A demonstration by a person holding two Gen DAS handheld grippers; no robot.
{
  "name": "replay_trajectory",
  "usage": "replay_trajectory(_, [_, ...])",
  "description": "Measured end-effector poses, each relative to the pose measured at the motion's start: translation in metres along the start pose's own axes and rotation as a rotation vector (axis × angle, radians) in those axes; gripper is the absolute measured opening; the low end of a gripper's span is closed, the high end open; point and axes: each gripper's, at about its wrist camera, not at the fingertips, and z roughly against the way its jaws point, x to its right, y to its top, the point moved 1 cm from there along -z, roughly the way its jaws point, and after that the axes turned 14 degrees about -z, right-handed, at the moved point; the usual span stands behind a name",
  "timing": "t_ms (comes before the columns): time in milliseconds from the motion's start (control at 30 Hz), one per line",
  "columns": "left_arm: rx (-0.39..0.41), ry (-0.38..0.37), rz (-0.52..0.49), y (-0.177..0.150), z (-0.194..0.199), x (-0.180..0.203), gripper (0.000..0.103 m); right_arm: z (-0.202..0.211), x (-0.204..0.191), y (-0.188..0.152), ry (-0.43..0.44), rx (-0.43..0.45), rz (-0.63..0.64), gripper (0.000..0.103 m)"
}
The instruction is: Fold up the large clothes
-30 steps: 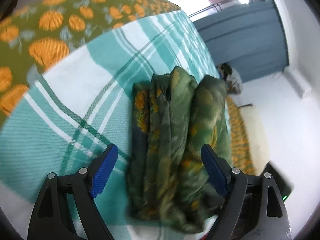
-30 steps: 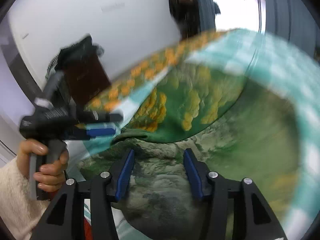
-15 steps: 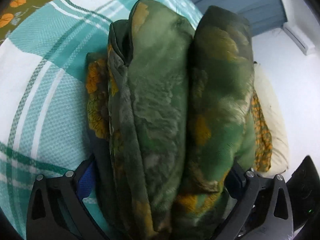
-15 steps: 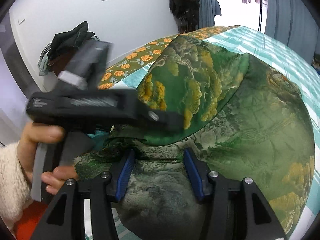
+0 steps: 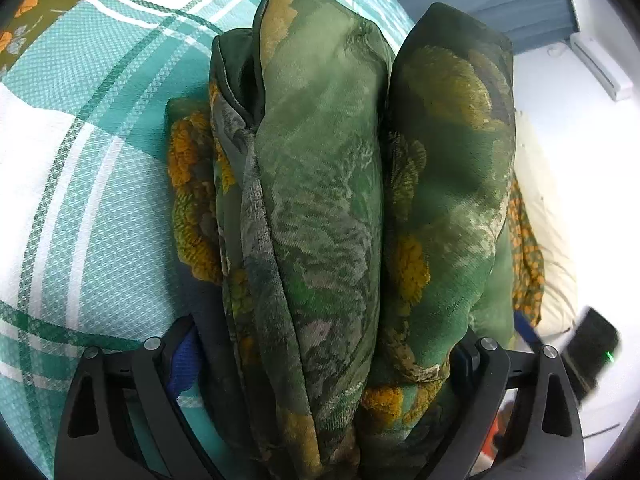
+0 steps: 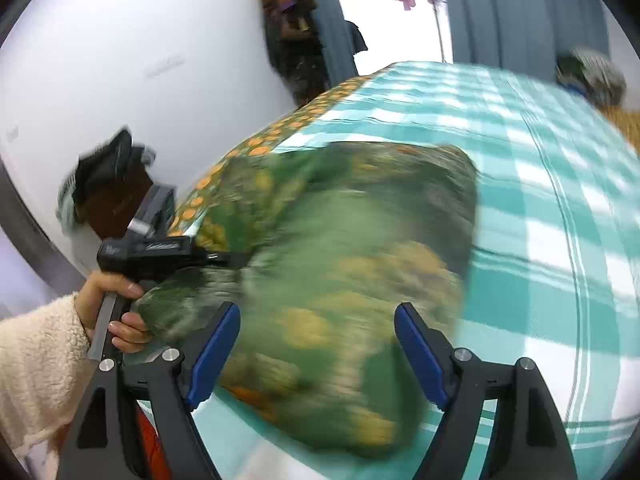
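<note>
In the left wrist view, the left gripper is seen spread wide around the near end of the folded green garment with orange and grey floral print; its jaws are closing, the fabric bulges between the blue pads, and whether the pads press on it cannot be told. The garment is laid in thick rolled layers on the teal and white checked bedsheet. In the right wrist view, which is blurred, the right gripper is held with its jaws opening, the pads standing clear of the garment that lies beyond and between them. To the left, the other gripper is gripped by a hand in a cream fleece sleeve. Farther off, grey curtains are seen against a white wall.
</note>
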Motion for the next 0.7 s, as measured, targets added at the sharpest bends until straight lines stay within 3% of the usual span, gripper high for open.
replay_trajectory(100, [-0.008, 0.004, -0.007, -0.004, 0.005, -0.001, 0.096, -0.012, 0.059, 0.005, 0.055, -0.078, -0.203, 0.081])
replay_trajectory(233, [-0.023, 0.014, -0.015, 0.005, 0.002, 0.002, 0.097, -0.031, 0.094, 0.006, 0.168, -0.156, -0.372, 0.081])
replay_trajectory(367, [-0.042, 0.025, -0.028, 0.011, -0.005, 0.01, 0.098, -0.041, 0.103, 0.014, 0.235, -0.156, -0.431, 0.081])
replay_trajectory(600, [-0.04, 0.015, -0.031, 0.022, -0.014, 0.009, 0.099, -0.081, 0.106, 0.024, 0.371, -0.264, -0.492, 0.082])
replay_trajectory(700, [-0.04, 0.018, -0.032, 0.028, -0.022, 0.007, 0.101, -0.093, 0.101, 0.027, 0.358, -0.293, -0.48, 0.083])
